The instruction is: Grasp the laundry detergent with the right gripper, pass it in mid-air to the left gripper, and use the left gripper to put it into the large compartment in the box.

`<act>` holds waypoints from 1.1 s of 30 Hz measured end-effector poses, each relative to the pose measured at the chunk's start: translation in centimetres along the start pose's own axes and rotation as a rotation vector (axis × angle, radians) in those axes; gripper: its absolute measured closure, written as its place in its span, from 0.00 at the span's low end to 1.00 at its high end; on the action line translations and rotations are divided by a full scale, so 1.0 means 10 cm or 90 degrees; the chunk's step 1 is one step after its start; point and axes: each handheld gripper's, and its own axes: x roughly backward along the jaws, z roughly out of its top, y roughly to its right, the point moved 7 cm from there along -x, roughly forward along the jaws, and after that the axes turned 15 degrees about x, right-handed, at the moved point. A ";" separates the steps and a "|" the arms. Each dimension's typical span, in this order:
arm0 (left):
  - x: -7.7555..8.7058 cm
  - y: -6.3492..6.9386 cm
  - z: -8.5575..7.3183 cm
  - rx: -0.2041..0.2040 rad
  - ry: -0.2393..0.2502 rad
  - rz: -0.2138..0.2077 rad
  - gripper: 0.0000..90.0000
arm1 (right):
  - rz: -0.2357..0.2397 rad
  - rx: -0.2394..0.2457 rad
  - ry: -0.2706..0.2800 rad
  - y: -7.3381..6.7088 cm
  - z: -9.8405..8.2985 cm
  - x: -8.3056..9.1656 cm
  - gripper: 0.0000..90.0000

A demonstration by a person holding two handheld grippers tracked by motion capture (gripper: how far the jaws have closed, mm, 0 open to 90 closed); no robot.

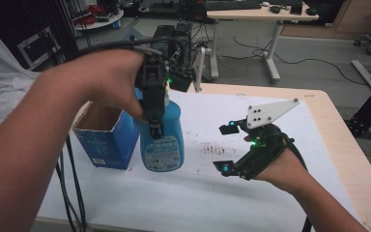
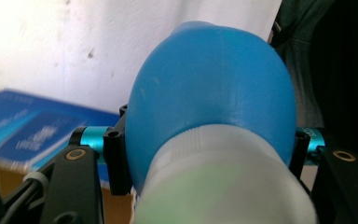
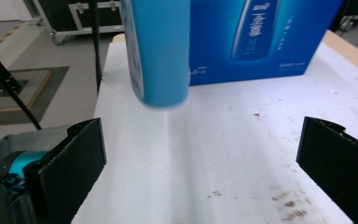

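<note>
left tool [image 1: 155, 126], frame centre-left, pinches the blue bottle [image 1: 163, 140] at its neck; bottle hangs upright above the bench [image 1: 251, 193], beside the blue box [image 1: 107, 137]. right tool [image 1: 227, 147], centre-right, spread wide, holding nothing.

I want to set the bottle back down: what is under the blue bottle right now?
Under the blue bottle, lifted by the left gripper, is bare white tabletop; its base hangs clear. The blue box stands behind. The base's underside cannot be seen.
</note>
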 end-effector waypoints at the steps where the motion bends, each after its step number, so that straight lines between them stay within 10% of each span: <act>1: 0.06 -0.03 -0.02 0.014 0.002 -0.002 0.42 | -0.003 -0.002 -0.003 0.01 0.00 0.02 0.01; 16: 0.77 -0.56 -0.37 0.302 0.054 0.000 0.42 | -0.012 0.004 -0.012 0.05 0.00 0.03 0.01; 24: 0.85 -0.89 -0.56 0.467 0.051 0.011 0.42 | -0.013 0.007 -0.017 0.05 -0.01 -0.01 0.01; 33: 0.84 -1.17 -0.75 0.576 0.050 0.037 0.42 | -0.013 -0.001 -0.024 0.06 -0.03 -0.02 0.01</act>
